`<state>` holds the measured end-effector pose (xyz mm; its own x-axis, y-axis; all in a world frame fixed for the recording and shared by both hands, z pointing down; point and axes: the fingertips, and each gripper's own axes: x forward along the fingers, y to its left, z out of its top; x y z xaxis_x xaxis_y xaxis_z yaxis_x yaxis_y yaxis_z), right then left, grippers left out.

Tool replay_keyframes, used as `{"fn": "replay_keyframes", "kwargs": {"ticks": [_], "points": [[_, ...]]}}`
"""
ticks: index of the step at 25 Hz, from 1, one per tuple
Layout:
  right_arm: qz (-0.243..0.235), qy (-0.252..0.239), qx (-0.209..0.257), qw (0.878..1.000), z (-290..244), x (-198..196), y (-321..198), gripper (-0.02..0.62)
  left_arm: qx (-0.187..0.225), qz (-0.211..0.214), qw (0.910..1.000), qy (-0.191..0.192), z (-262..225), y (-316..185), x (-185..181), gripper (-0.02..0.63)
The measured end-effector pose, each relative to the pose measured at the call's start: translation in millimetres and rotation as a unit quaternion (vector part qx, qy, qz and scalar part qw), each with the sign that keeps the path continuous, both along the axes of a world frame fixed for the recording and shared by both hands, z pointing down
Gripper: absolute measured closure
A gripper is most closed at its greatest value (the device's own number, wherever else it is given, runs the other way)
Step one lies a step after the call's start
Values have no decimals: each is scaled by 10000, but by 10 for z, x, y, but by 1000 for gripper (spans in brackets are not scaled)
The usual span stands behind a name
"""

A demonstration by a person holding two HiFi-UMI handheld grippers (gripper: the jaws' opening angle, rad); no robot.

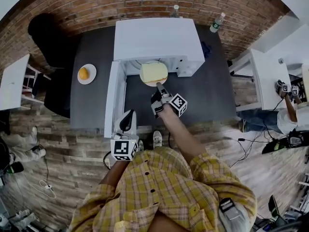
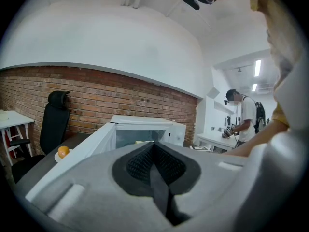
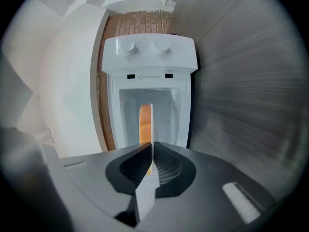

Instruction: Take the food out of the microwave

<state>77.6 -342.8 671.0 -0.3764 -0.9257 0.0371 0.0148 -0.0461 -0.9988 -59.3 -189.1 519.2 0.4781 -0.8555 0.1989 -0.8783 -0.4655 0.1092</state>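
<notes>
A white microwave [image 1: 159, 37] stands on the dark table [image 1: 203, 98] with its door [image 1: 114, 98] swung open to the left. A white plate [image 1: 161, 80] carrying a pale yellow block of food [image 1: 153, 71] sits at the microwave's mouth. My right gripper [image 1: 159, 87] is shut on the plate's near rim. In the right gripper view the plate [image 3: 151, 124] shows edge-on between the jaws, with the food [image 3: 144, 124] beside it. My left gripper [image 1: 126, 120] hangs by the door's near end, shut and holding nothing [image 2: 155, 166].
A small plate with an orange [image 1: 84, 73] [image 2: 63, 151] lies left of the microwave. Two bottles [image 1: 217, 22] stand at the table's back. A black chair [image 1: 53, 47] is at the left and a white desk [image 1: 270, 76] at the right, where another person [image 2: 241, 117] stands.
</notes>
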Motion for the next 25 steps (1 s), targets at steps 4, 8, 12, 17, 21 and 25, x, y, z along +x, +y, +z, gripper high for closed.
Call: {"fn": "replay_keyframes", "kwargs": {"ticks": [4, 8, 12, 17, 21, 25], "points": [[-1, -49, 62, 10000, -145, -22, 190, 580, 79, 65, 9999, 57, -29, 3, 12, 607], [67, -73, 47, 9999, -198, -29, 372, 578, 145, 119, 9998, 95, -61, -1, 11, 607], [105, -107, 44, 9999, -261, -36, 522, 578, 195, 214, 9995, 95, -101, -9, 36, 607], [79, -164, 244, 9995, -474, -52, 656, 575, 245, 298, 9992, 95, -127, -12, 59, 607], [52, -174, 380, 9991, -599, -62, 770, 575, 289, 361, 9989, 95, -139, 8, 83, 607], [36, -185, 469, 9987, -707, -74, 878, 575, 363, 375, 9986, 57, -171, 8, 102, 607]]}}
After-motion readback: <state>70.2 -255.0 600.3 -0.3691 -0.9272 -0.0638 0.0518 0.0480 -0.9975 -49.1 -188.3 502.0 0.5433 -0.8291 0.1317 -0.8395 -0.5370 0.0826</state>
